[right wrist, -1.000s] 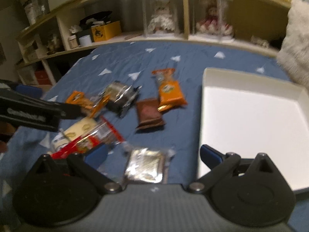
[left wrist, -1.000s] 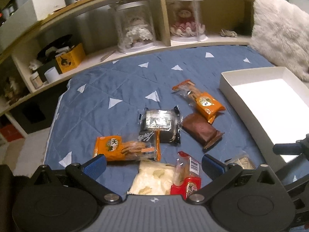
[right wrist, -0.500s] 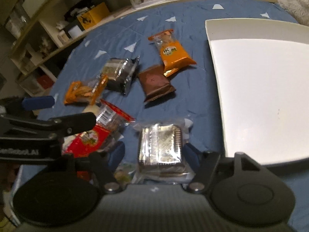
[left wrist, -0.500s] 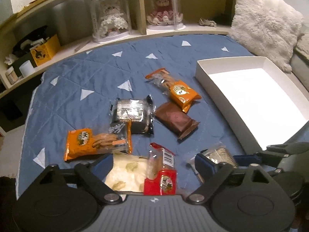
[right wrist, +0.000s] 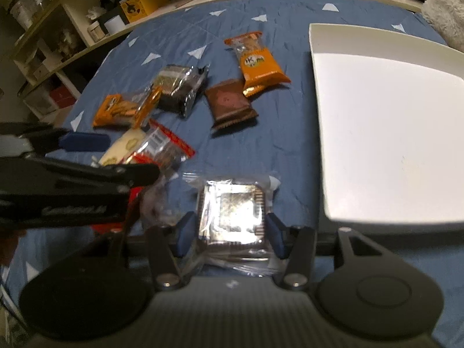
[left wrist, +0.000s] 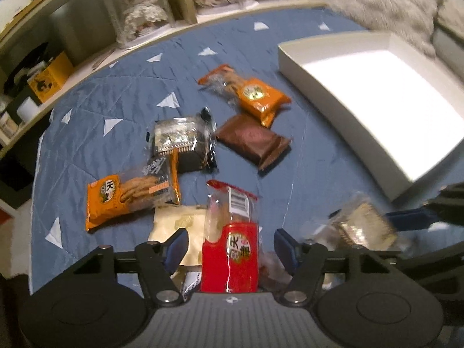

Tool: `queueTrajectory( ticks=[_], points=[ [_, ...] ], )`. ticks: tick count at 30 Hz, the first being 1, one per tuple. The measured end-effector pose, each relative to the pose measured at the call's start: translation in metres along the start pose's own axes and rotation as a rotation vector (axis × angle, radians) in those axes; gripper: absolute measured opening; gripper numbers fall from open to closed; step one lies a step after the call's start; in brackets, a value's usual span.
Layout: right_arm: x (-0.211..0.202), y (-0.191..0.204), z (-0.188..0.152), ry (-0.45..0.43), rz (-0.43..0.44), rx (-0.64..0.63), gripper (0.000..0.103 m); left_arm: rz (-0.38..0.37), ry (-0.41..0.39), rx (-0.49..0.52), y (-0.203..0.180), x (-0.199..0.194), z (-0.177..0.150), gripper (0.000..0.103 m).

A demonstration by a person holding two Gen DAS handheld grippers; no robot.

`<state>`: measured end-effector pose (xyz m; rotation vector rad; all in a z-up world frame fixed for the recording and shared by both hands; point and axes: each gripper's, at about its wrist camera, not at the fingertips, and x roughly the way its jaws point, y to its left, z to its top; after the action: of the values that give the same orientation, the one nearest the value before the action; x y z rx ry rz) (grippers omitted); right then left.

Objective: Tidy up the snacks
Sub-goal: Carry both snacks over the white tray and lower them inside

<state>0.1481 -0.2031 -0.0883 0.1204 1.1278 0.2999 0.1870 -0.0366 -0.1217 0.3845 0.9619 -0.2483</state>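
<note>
A red-and-clear snack packet [left wrist: 230, 249] stands between the fingers of my left gripper [left wrist: 231, 246]. Its jaws are closing, with a small gap still showing on each side. My right gripper [right wrist: 230, 232] is closing on a silver-foil cookie packet [right wrist: 230, 214] in clear wrap, and the pads touch its sides. On the blue quilt lie an orange packet [left wrist: 258, 95], a brown one [left wrist: 252, 140], a black-silver one [left wrist: 182, 142], an orange biscuit packet [left wrist: 127, 200] and a cream one [left wrist: 179, 220]. The white tray [right wrist: 316, 87] sits to the right, with nothing in it.
A curved wooden shelf [left wrist: 220, 14] runs along the far edge, holding clear doll cases and a yellow box [left wrist: 49, 81]. A fluffy white cushion [left wrist: 385, 5] lies behind the tray. The left gripper's blue finger [right wrist: 81, 141] reaches in from the left of the right wrist view.
Both pairs of jaws have narrowed from wide open. The left gripper has sunk over the red packet, and the right one has drawn in around the silver-foil cookie packet.
</note>
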Motion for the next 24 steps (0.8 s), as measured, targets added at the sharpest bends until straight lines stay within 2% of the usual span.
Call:
queueTrajectory(
  ticks=[5, 9, 11, 17, 24],
  points=[
    [-0.008, -0.002, -0.011, 0.035, -0.002, -0.005, 0.058, 0.049, 0.018, 0.076, -0.011, 0.012, -0.001, 0.059],
    [-0.007, -0.001, -0.012, 0.045, -0.002, -0.006, 0.058, 0.056, 0.043, 0.097, -0.014, 0.02, -0.002, 0.05],
    [-0.004, -0.002, -0.01, 0.054, -0.001, -0.008, 0.059, 0.061, 0.051, 0.097, -0.015, 0.019, -0.002, 0.049],
    [-0.003, -0.004, -0.008, 0.054, 0.012, -0.018, 0.058, 0.025, 0.04, -0.001, -0.002, 0.006, -0.001, 0.045],
    [-0.025, -0.01, -0.003, -0.026, 0.032, -0.028, 0.057, -0.023, -0.076, -0.161, 0.015, -0.032, 0.004, 0.044]
  ],
)
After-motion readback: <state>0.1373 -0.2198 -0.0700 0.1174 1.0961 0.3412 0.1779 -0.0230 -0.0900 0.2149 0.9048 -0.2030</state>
